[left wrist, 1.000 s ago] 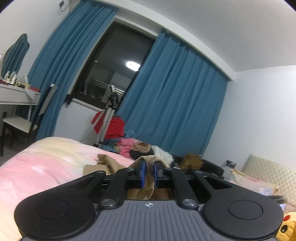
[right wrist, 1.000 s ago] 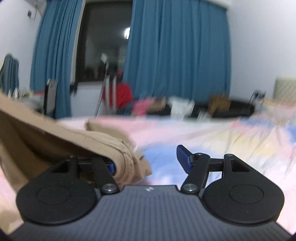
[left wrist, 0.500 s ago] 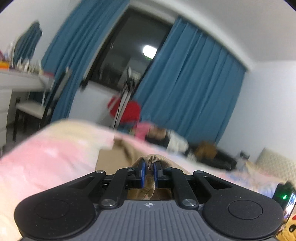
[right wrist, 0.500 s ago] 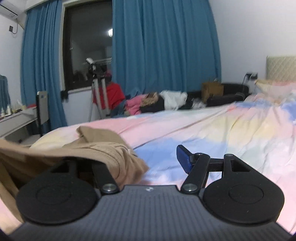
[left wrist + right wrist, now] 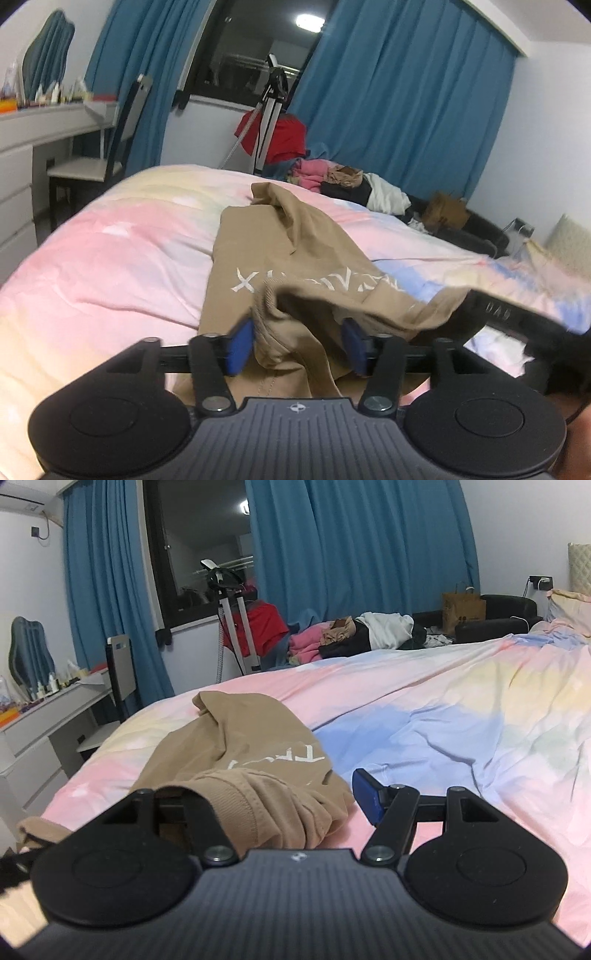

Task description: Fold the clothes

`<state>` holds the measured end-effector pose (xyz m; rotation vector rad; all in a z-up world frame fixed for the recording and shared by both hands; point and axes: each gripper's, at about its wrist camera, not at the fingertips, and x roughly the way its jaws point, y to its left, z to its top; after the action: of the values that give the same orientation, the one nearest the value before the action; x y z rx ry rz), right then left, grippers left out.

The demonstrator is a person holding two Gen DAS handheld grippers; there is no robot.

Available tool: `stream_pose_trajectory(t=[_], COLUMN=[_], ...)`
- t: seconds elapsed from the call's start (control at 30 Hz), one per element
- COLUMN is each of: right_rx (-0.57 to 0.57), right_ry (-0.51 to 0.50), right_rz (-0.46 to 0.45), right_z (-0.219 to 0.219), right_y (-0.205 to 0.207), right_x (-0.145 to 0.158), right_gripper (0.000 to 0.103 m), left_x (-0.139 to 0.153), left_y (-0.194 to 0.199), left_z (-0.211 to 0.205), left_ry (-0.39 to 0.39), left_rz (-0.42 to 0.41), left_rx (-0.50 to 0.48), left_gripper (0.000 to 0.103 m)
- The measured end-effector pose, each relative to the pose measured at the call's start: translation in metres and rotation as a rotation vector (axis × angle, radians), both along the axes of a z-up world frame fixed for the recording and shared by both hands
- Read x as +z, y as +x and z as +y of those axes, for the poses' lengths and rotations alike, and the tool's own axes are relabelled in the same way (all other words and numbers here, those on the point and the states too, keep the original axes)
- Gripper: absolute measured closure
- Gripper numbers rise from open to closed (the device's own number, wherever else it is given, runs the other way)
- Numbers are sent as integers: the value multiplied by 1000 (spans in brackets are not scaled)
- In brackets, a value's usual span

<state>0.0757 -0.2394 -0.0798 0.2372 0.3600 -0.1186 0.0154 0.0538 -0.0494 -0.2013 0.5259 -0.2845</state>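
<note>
A tan garment (image 5: pixel 266 251) with white lettering lies crumpled on the pastel duvet of the bed (image 5: pixel 110 266). My left gripper (image 5: pixel 297 345) hovers low over its near edge. Its jaws are opening, and a loose bunch of the tan cloth sits between the blue pads (image 5: pixel 240 345) without being pinched. In the right wrist view the same garment (image 5: pixel 240 746) spreads over the bed (image 5: pixel 443 720). A ribbed hem of it is draped over the hidden left finger of my right gripper (image 5: pixel 291 805). That gripper stands open, its right blue pad (image 5: pixel 365 797) bare above the sheet.
A heap of pink, white and dark clothes (image 5: pixel 351 635) lies past the bed's far edge, by a tripod (image 5: pixel 269 110) with a red cloth. A white desk and chair (image 5: pixel 74 155) stand at the left. Blue curtains flank a dark window. A paper bag (image 5: pixel 463 607) stands at the back right.
My left gripper was shut on the tan cloth; its jaws have now spread and it has tipped down toward the bed. The garment has sunk onto the duvet. The right gripper stayed open.
</note>
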Motion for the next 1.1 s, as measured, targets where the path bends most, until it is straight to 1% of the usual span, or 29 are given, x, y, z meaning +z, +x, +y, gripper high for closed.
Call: stream_pose_trajectory(t=[0.03,0.1,0.2,0.23,0.3,0.37,0.43,0.6,0.8,0.87,0.97,1.0,1.1], right_rx=[3,6,6,6,7,9,6,-22,-57,-53,-45,-42,-36], right_ry=[2,5,11,15,20,16,10,0,-1,5,5,4,11], right_rz=[-6,-23,-50,-59,-72,-74,-73,-63,-12,0,0,0,-1], right_z=[0,0,0,0,0,1,2,0,-7,-7,-5,-4,-3], right_y=[-3,-5,-10,-12,-14,-14,-14,-13,-9,-8,-8,-8,-8], right_x=[1,3,6,6,7,8,8,6,1,-1,0,0,0], right_gripper=[38,38,38,38,38,38,38,38,38,38,38,38,38], left_x=[-2,-6,-14,-17,-23,-29,-36,-44,-28,-22,-15,-13,-17], left_y=[-3,-1,11,16,24,28,31,29,1,-7,-10,-10,5], left_z=[-4,-18,-31,-33,-37,-42,-44,-26,-14,-18,-28,-33,-45], left_ry=[8,23,28,20,19,73,137,156,130,134,161,172,187], left_rz=[-13,-29,-18,-3,31,52,83,186,218,183,119,100,80], left_rx=[6,37,117,150,160,171,206,273,278,253,207,193,196], left_gripper=[36,31,30,30,30,30,30,30,30,30,25,24,24])
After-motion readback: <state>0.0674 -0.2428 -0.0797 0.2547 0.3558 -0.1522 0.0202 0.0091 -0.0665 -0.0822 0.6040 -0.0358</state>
